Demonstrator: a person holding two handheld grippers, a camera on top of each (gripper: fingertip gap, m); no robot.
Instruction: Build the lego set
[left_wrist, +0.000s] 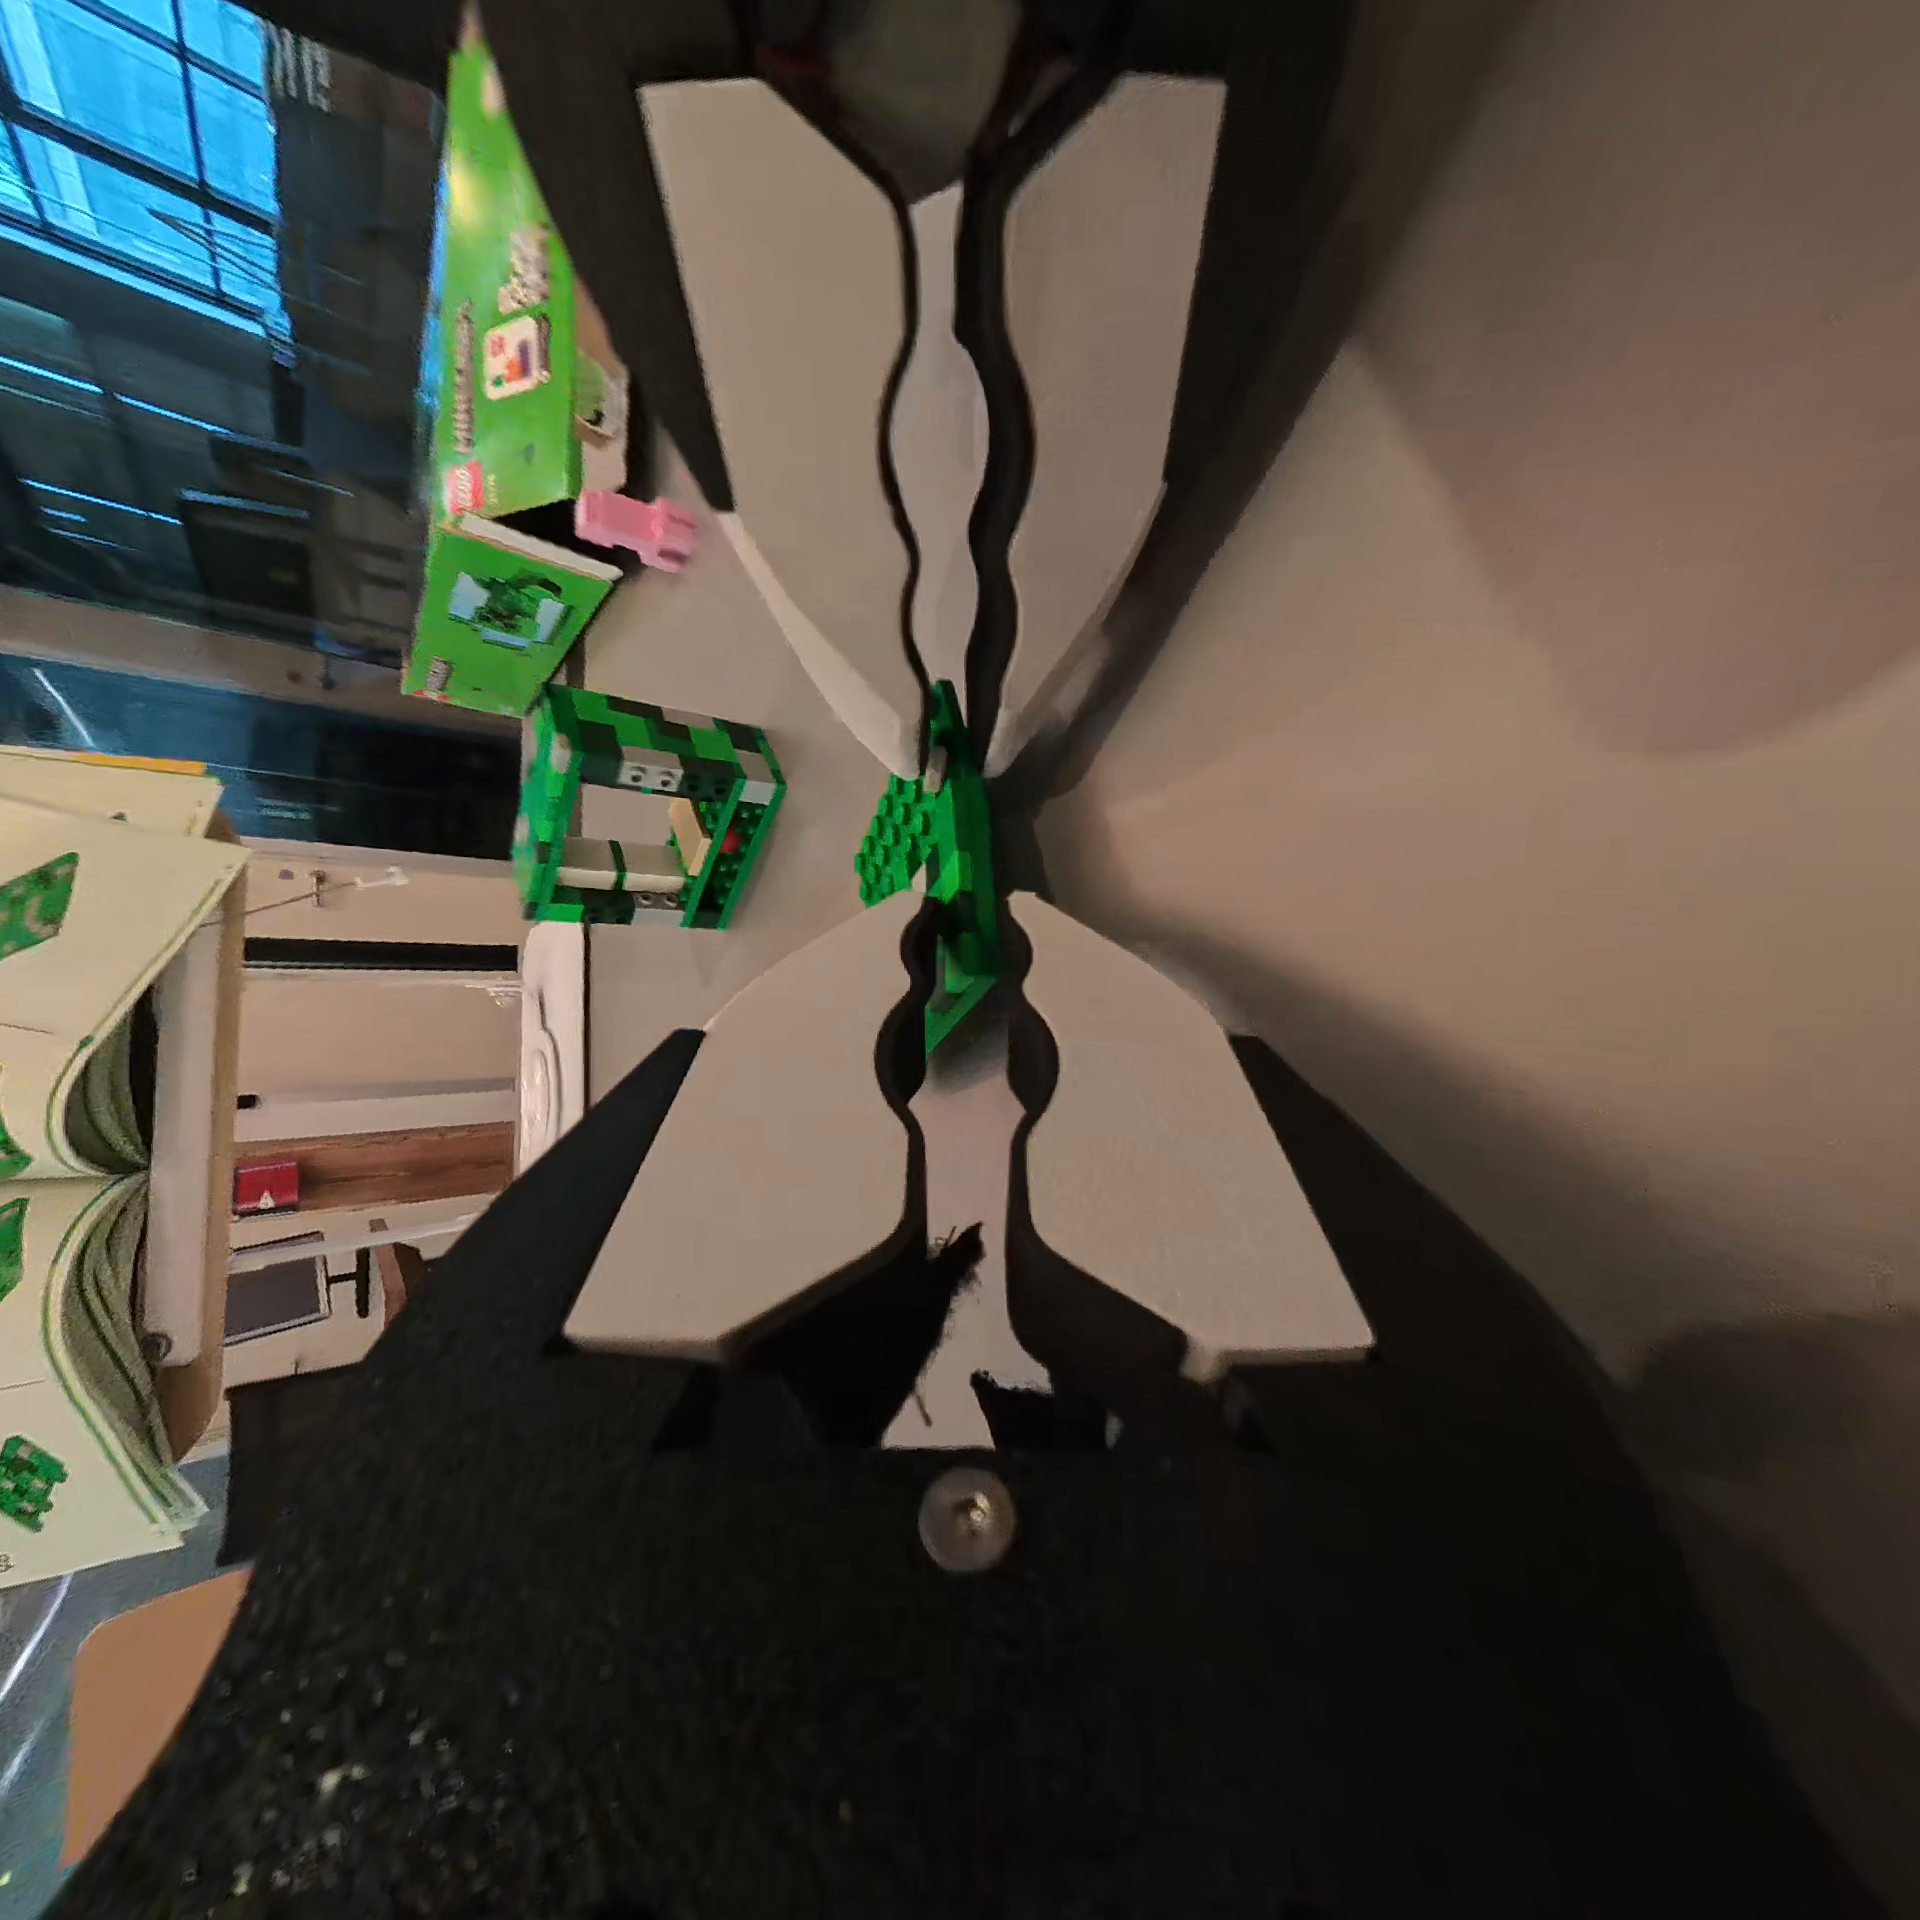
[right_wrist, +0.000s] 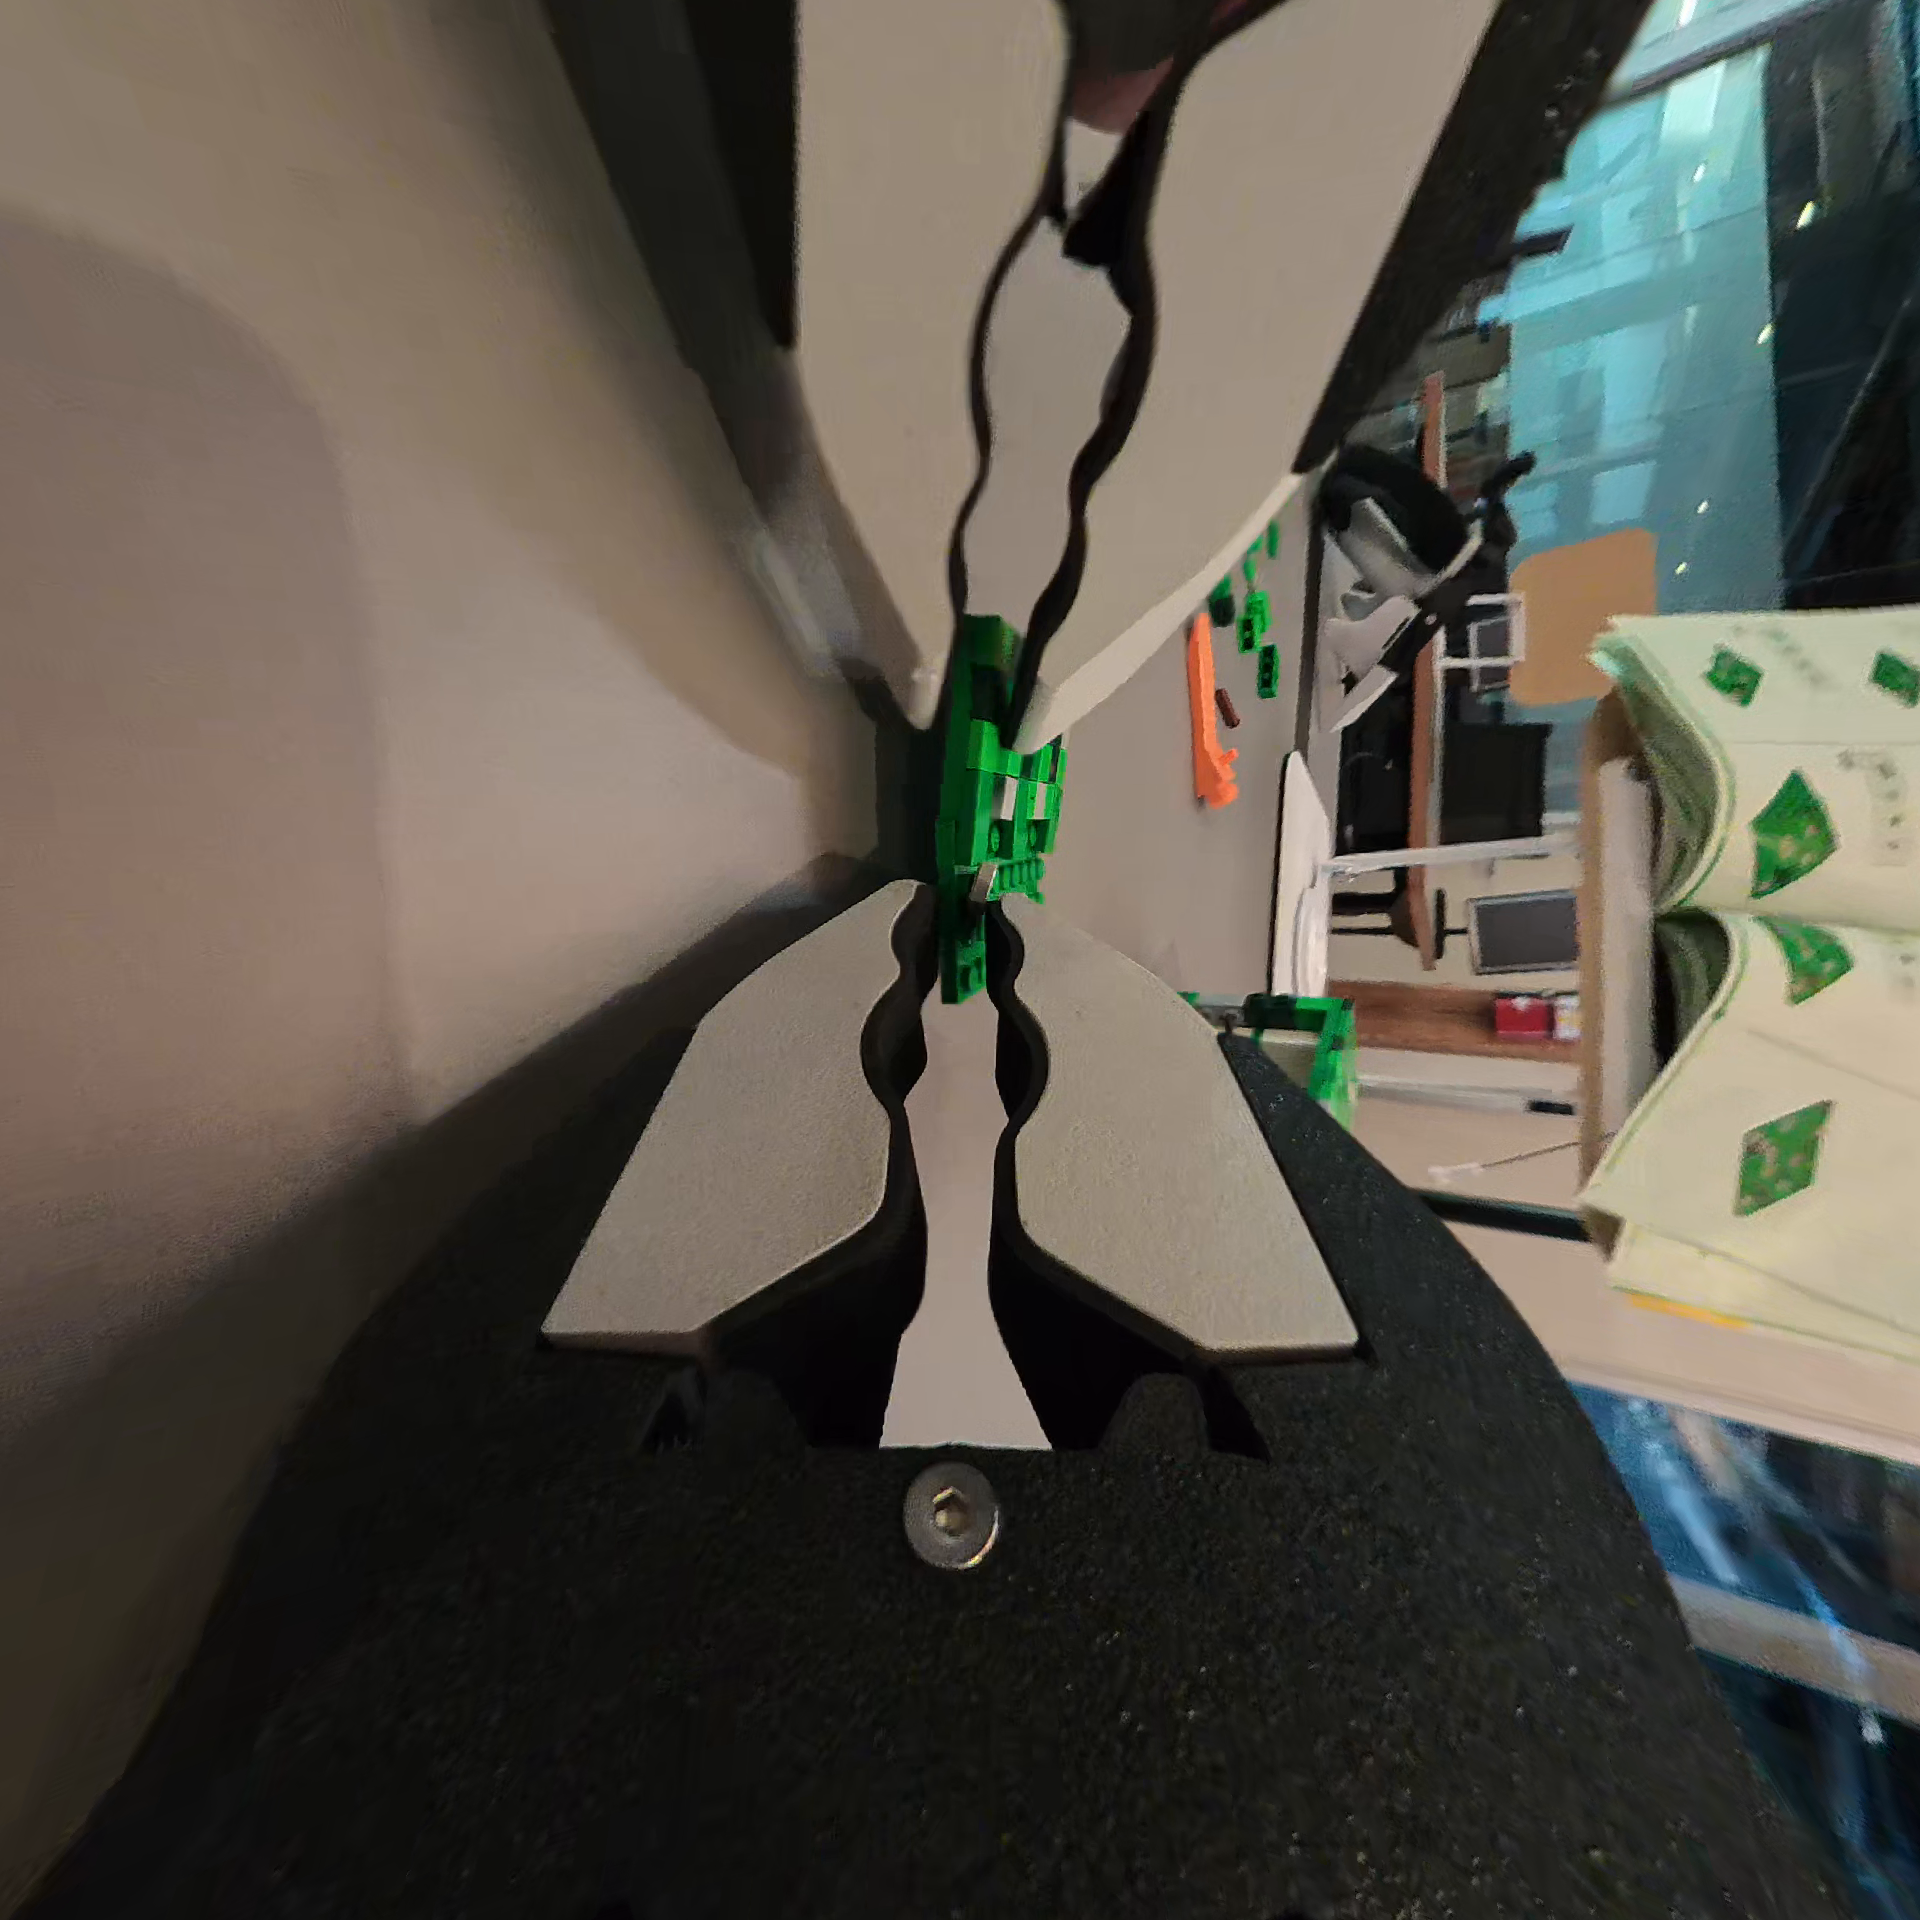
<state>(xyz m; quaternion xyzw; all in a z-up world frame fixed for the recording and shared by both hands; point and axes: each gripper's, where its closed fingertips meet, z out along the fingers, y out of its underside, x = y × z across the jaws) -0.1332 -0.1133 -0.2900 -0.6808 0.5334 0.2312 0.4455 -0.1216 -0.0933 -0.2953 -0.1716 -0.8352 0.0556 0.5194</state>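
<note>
A flat green Lego plate assembly (left_wrist: 930, 842) with mixed green tiles hangs edge-on above the pale table (left_wrist: 1455, 727), held from two opposite ends. My left gripper (left_wrist: 961, 925) is shut on one end. My right gripper (left_wrist: 956, 764) comes in from the opposite side and is shut on the other end. In the right wrist view the same assembly (right_wrist: 997, 810) sits between my right gripper (right_wrist: 966, 914) and my left gripper (right_wrist: 982, 717). A hollow green and grey box-shaped build (left_wrist: 644, 821) stands on the table beside it, apart from both grippers.
A green Lego box (left_wrist: 509, 301), a green booklet (left_wrist: 499, 623) and a pink piece (left_wrist: 634, 530) lie past the build. An open instruction book (right_wrist: 1787, 935) leans on a cardboard box. An orange brick separator (right_wrist: 1205, 717), loose green bricks (right_wrist: 1257, 634) and a white dish (right_wrist: 1304, 883) lie on the table.
</note>
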